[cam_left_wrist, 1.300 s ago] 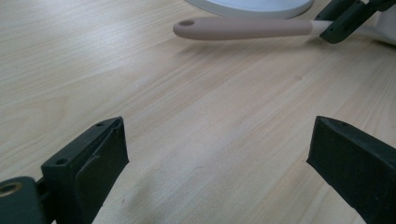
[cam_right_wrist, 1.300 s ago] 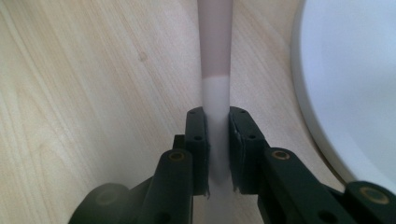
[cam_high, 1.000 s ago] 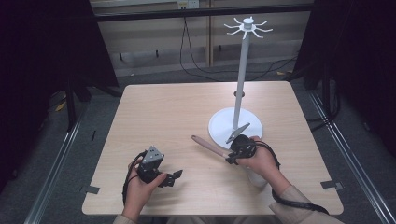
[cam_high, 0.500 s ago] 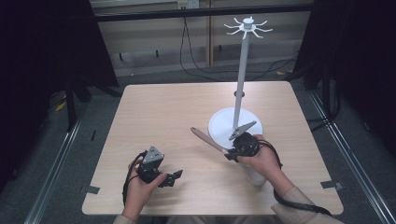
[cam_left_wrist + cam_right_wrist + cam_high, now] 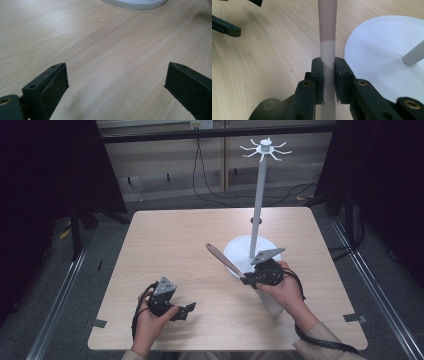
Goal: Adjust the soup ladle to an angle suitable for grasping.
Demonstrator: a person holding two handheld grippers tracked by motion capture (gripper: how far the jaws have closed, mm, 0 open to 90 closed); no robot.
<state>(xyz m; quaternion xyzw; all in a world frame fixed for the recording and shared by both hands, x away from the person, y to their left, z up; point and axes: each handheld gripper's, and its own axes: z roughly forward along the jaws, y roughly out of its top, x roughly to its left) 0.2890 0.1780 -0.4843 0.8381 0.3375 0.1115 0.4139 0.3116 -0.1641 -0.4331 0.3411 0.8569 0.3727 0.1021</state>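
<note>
Two jaws of right tool (image 5: 328, 82) tight on spatula handle (image 5: 327, 45).

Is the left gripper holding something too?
No, the left gripper has its jaws spread wide apart with only bare wooden table between them.

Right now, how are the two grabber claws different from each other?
The right gripper is squeezed shut on a long utensil handle, while the left gripper is open and holds nothing. The right gripper is lifted beside the white stand; the left gripper sits low near the table's front edge. Both have black jaws and a hand holding them.
</note>
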